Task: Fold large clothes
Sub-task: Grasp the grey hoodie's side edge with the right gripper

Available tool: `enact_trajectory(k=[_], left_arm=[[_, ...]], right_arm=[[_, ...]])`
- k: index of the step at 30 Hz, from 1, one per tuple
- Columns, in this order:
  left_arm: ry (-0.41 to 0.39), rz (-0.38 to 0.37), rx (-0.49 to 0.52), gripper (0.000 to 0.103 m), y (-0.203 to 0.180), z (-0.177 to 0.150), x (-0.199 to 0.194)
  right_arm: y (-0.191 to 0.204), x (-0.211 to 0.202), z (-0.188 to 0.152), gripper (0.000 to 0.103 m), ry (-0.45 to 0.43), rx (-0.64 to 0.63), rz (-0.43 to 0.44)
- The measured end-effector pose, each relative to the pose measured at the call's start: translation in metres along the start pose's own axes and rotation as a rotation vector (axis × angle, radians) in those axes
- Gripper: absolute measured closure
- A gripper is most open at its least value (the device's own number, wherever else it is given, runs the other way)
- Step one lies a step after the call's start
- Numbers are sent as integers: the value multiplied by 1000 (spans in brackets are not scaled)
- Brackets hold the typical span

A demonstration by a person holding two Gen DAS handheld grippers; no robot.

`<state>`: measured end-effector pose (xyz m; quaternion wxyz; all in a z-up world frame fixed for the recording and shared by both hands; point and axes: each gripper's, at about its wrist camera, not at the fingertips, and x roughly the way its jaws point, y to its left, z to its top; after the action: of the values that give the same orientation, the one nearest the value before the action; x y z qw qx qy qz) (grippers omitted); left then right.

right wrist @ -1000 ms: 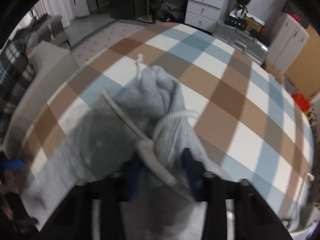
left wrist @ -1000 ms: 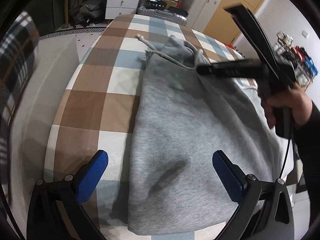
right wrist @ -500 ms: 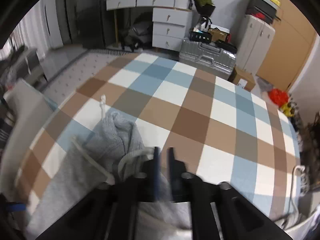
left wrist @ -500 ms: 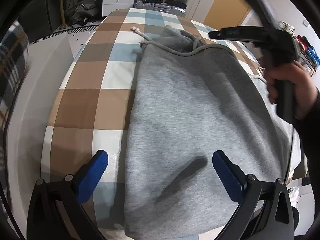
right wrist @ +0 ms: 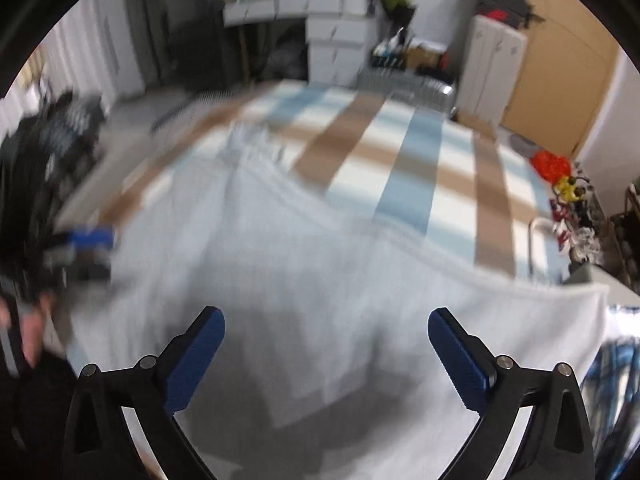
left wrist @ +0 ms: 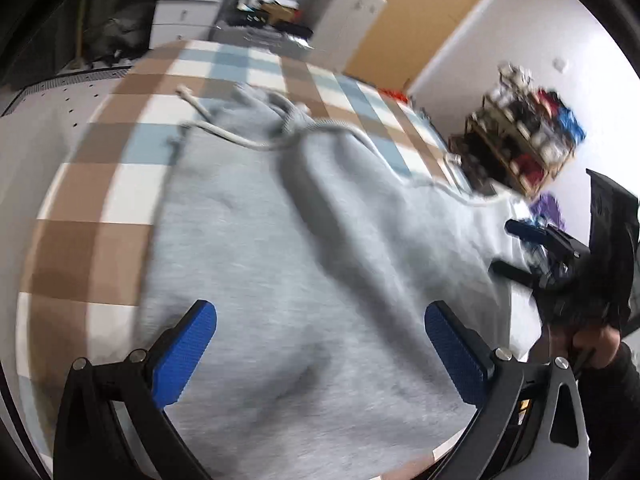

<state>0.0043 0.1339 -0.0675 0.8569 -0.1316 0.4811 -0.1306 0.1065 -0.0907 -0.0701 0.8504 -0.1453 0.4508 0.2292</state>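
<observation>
A grey hooded sweatshirt (left wrist: 304, 264) lies spread on the checked table (left wrist: 92, 200), its hood and white drawstring (left wrist: 240, 140) bunched at the far end. It also shows, blurred, in the right wrist view (right wrist: 320, 272). My left gripper (left wrist: 320, 316) is open and empty above the near hem. My right gripper (right wrist: 326, 320) is open and empty over the near part of the garment. The right gripper also shows at the right edge of the left wrist view (left wrist: 516, 248), off the garment's right side. The left gripper shows blurred at the left of the right wrist view (right wrist: 86, 248).
The tablecloth (right wrist: 420, 160) has brown, blue and white squares. White drawers (right wrist: 336, 36), a silver case (right wrist: 404, 80) and a white cabinet (right wrist: 492, 68) stand beyond the far edge. A cluttered shelf (left wrist: 528, 136) is at the right. A dark checked cloth (right wrist: 60, 140) lies at the left.
My right gripper let go of the hood and drawstring, opened, and pulled back to the near right side. My left gripper stayed open and swung right. Both views are now blurred by motion.
</observation>
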Motion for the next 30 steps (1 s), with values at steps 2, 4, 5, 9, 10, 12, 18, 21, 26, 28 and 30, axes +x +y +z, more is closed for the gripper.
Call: enact_trajectory(k=[2,4,5,9,10,12,18,21,26,28,30], left_arm=[[63,131,52,2,-8,-4,21],[112,209,70,2,-5,-6,37],[94,200,67,2,-2,-6,36],[63,207,128,1,1,-8,37],[60,210,147,1,0,-9,37],[62,191,142,1,4,-9,34],[-10,155,156,1,-6,-12,11],[-84,133,245,1,-27,-15,1],[-11,154,292,1,-44,-20,23],[-9,222,305,1,-47,-20,32],[-24,258,308,1,-50,-18,34]], right_arm=[[15,27,-16,0,117,-82,-63],[10,41,-27,0,143,-10,-28],[4,44,-28,0,135,47,0],[3,47,-19,0,187,52,-9],[0,44,-15,0,188,64,-3],[-9,28,-15,0,148,124,18],[-21,-39,-65,0,13,335,128],[-20,-42,-87,0,-2,358,92],[-12,3,-101,0,80,337,39],[-14,4,-99,0,80,378,42],[-24,-4,-100,0,67,464,91]])
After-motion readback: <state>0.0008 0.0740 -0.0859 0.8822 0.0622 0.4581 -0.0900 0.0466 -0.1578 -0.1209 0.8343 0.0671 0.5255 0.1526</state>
